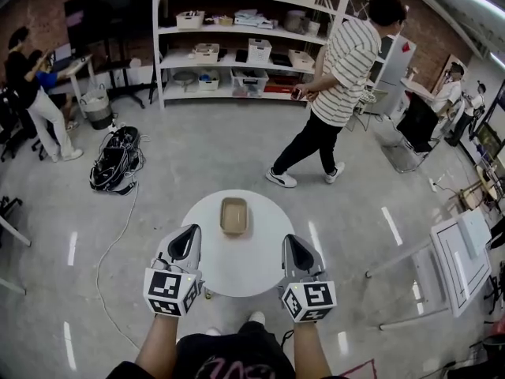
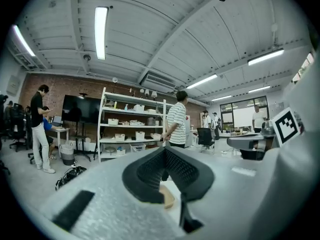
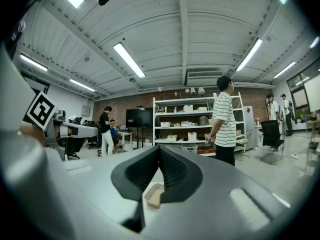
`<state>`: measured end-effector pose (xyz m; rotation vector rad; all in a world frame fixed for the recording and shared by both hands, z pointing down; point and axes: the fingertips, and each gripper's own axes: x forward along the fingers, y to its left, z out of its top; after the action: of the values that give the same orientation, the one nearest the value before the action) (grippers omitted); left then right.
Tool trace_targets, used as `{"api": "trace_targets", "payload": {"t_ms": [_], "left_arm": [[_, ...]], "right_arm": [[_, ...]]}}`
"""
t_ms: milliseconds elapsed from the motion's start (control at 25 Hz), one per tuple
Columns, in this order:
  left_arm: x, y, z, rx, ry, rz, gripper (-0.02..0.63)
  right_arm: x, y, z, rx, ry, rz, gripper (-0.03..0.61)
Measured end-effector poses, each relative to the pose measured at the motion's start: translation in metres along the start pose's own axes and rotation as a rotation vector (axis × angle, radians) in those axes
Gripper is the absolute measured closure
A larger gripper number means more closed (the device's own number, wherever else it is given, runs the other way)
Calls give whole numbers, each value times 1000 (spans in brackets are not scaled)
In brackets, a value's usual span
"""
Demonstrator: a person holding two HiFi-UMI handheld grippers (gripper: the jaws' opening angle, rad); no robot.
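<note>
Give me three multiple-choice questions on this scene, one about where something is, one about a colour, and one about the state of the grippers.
1. Where does the tray lie?
A. On the floor
B. On the round table
C. On a shelf

2. What colour is the table top?
A. White
B. Black
C. Red

3. How do the left gripper and the right gripper stand?
A. Both shut, holding nothing
B. Both wide open
C. Both shut on the tray

Answers:
1. B: the head view shows the tray on the table top, beyond both grippers.
2. A: the round top is plain white against the grey floor.
3. A: in each gripper view the jaw tips meet, with the tray lying apart beyond them.
</note>
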<state>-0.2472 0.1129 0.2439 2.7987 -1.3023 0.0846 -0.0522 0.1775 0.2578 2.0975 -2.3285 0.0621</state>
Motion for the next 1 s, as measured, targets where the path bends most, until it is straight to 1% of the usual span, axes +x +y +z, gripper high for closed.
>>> {"api": "trace_targets", "payload": {"t_ms": [160,280,600,840,1000], "left_arm": [[5,1,-1,-2,15,-21,612],[13,1,-8,14,34,-32,612],[48,-9,-22,14,71,-38,612],[82,-4,-43,3,119,-5,612],[110,-2,-50,-5,145,14,612]], "right_arm": [[4,2,-1,1,7,-6,571],[9,-1,-6,5,16,-10,571],[26,-30,-15,22,19,-13,569],[54,-58,-30,43,40,4,571],[79,-80,-38,60,55,16,571]]}}
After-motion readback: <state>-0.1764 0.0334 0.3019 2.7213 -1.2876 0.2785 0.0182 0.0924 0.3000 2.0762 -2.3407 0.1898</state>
